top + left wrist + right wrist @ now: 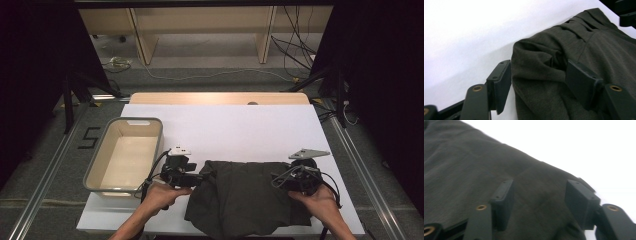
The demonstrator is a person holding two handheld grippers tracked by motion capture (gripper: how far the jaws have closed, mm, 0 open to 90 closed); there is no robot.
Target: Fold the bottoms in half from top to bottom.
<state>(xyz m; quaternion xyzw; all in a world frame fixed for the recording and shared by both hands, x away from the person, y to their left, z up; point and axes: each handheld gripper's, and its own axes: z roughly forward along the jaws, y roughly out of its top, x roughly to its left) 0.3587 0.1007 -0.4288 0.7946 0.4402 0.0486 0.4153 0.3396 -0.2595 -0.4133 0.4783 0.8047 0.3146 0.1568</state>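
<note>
A white table top (225, 130) spans the middle of the high view, and a dark olive-grey cloth (245, 197) lies crumpled across its lower centre, its near edge reaching the table's front edge at the bottom of the frame. At centre left, on the table's left side, stands a grey-rimmed bin (95, 167) with a pale inside, well apart from the cloth's main body. The left gripper (192, 179) sits at the cloth's left edge, lower centre left, held by the left hand (162, 195), whose forearm comes up slanting from the bottom edge. In the left gripper view its jaws stand wide apart; the bunched left edge of the cloth (564, 62) lies between them, the right-hand pad close against the fabric and the left-hand pad over bare table just beside the hem, so nothing is pinched. The right gripper (280, 181) rests at the cloth's right edge, lower right of the high view, with the right hand (320, 200) behind it and the forearm running off the bottom right. In the right gripper view its jaws are likewise spread, hovering low over the flat cloth (474, 170) near its corner, with no fold pressed between the pads.
</note>
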